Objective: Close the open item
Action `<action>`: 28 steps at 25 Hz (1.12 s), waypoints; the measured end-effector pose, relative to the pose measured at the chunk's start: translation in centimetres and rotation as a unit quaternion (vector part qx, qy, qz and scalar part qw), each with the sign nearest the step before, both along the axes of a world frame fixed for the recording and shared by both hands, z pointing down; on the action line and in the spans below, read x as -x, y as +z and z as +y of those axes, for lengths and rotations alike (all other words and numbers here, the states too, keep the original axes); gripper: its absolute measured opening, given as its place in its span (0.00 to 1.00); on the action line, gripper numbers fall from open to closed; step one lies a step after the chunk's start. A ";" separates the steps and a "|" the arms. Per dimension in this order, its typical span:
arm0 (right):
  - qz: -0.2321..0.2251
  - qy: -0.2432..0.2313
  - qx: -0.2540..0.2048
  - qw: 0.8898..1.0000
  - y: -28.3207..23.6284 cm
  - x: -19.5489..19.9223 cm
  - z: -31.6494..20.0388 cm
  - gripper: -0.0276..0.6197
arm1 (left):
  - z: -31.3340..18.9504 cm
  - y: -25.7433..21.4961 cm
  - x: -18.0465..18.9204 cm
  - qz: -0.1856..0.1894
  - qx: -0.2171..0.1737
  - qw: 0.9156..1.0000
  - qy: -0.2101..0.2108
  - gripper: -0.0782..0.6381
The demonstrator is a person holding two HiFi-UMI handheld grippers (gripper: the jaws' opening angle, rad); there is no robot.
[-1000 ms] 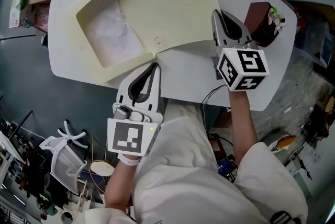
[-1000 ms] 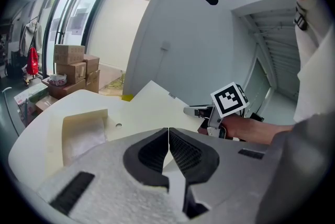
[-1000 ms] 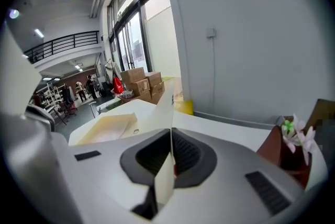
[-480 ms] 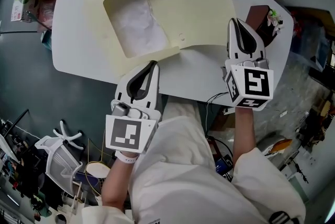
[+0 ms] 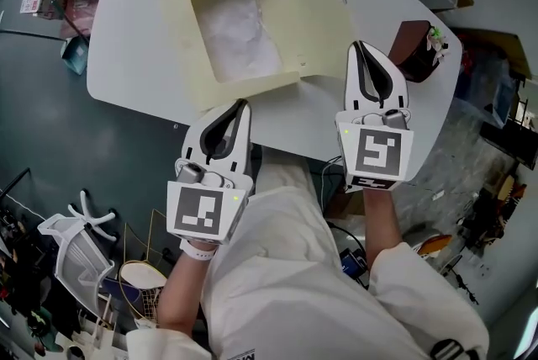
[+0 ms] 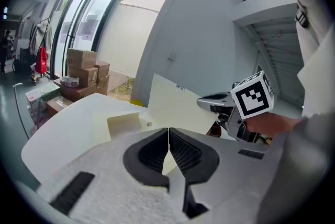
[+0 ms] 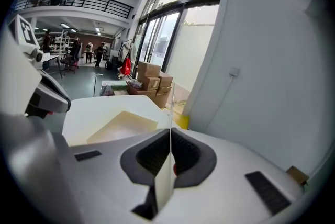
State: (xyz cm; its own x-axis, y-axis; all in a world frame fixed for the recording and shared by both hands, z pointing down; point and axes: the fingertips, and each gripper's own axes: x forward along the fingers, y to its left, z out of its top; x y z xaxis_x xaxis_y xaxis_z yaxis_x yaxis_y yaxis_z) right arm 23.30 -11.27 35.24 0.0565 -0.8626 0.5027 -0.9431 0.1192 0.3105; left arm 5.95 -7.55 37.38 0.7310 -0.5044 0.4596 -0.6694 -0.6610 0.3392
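While right tongs (image 5: 361, 48) pinch the raised lid (image 5: 315, 13), left tongs (image 5: 244, 104) closed, empty, just beside the box (image 5: 244, 91)

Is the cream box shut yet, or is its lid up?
Open: the lid stands raised beside the box, the white paper inside is exposed, and the lid's edge is pinched in the right gripper.

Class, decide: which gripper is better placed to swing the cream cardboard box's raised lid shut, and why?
Right. The right gripper is shut on the edge of the raised cream lid and can likely fold it over the cream cardboard box. The left gripper is shut, empty, near the box's front wall.
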 end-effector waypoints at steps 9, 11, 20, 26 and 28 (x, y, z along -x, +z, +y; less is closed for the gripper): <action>0.026 -0.035 0.005 0.999 -0.1 5.5 -0.2 0.07 | 0.6 0.0 4.6 0.005 -0.001 0.999 -0.033 0.15; 0.031 -0.042 0.006 0.999 0.0 6.6 -0.2 0.07 | 0.8 -0.2 5.5 0.007 -0.004 0.999 -0.041 0.15; 0.057 -0.090 0.016 0.994 1.9 12.2 0.2 0.07 | 2.0 0.5 9.1 0.009 -0.002 0.998 -0.069 0.15; 0.054 -0.118 0.020 0.991 4.0 15.5 0.5 0.07 | 2.6 2.0 11.2 0.001 -0.010 0.997 -0.075 0.15; 0.049 -0.128 0.024 0.990 4.7 16.3 0.6 0.07 | 2.9 2.8 11.8 -0.003 -0.007 0.997 -0.079 0.15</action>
